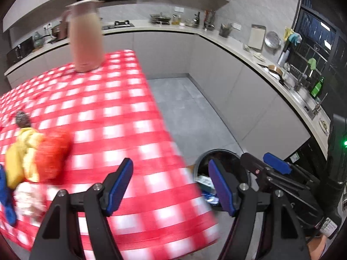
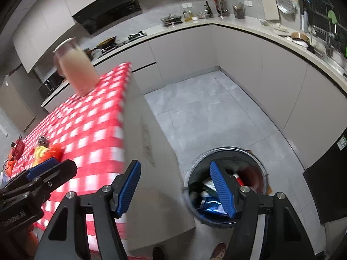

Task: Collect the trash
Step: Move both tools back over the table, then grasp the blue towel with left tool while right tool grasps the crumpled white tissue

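Observation:
A pile of trash lies on the red-checked table [image 1: 121,112]: a yellow banana peel [image 1: 21,151], a red-orange wrapper [image 1: 54,151], crumpled white paper [image 1: 28,197] and a dark prickly ball [image 1: 22,119]. My left gripper [image 1: 171,186] is open and empty over the table's near corner. A round black trash bin [image 2: 227,149] stands on the floor beside the table, with a blue wrapper [image 2: 211,203] and other scraps inside. My right gripper [image 2: 175,189] is open and empty, between the table's side and the bin. The same pile [image 2: 46,151] shows small at the left.
A beige jug [image 1: 85,34] stands at the table's far end. Grey cabinets and a cluttered countertop [image 2: 249,25] curve round the tiled floor [image 2: 206,108]. The other gripper [image 2: 43,169] is close on the left. Two shoes [image 2: 218,249] show at the bottom edge.

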Demonstrator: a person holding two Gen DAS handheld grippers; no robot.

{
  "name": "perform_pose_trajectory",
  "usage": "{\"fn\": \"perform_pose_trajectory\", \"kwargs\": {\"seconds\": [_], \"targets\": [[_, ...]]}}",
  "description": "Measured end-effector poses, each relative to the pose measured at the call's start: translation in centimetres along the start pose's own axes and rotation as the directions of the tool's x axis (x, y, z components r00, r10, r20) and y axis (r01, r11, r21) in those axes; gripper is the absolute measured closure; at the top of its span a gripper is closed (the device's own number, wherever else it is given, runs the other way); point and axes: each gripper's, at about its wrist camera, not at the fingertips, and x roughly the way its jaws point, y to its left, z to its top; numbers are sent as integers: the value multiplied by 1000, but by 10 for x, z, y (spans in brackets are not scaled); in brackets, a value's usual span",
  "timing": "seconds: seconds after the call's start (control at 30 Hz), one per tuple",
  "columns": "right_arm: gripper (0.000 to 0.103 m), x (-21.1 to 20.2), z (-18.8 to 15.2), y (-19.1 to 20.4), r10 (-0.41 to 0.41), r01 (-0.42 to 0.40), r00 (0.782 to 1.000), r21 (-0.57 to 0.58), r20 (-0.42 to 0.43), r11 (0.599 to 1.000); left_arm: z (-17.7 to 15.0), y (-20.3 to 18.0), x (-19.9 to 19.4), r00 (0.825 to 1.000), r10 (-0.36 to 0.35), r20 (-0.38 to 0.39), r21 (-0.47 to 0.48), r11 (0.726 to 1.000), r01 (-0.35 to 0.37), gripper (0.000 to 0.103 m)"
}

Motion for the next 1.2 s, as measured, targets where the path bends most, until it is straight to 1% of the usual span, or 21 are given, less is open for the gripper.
{"fn": "perform_pose_trajectory", "kwargs": {"seconds": [0.17,0.2,0.3,0.43,0.57,0.7,0.83,1.0,1.1,1.2], "targets": [[34,2,-9,80,18,-18,1000,-38,15,999,-7,63,-20,1000,26,16,-20,999,-25,29],[34,4,-11,89,20,-20,1000,-39,16,999,-9,73,-24,999,33,17,-22,999,-32,29],[34,10,-22,134,40,-39,999,-41,9,998,-15,109,-33,998,53,13,-29,998,-53,29],[34,17,-36,180,66,-66,998,-64,-1,996,-24,153,-44,995,97,11,-52,994,-97,29],[34,21,-42,219,93,-96,995,-112,-27,989,-33,187,-53,991,133,5,-108,985,-132,29],[34,23,-46,245,129,-134,991,-157,-39,978,-40,212,-59,986,167,3,-157,974,-164,29],[34,25,-50,264,171,-179,984,-204,-56,962,-51,230,-70,977,212,-1,-200,957,-208,29],[34,30,-60,284,226,-241,970,-232,-89,942,-66,249,-77,959,285,-13,-224,933,-280,29],[34,36,-71,298,243,-267,962,-251,-120,930,-77,264,-76,955,293,-38,-243,925,-293,29],[34,41,-80,311,246,-275,959,-258,-139,926,-83,278,-73,950,308,-46,-234,922,-310,29]]}}
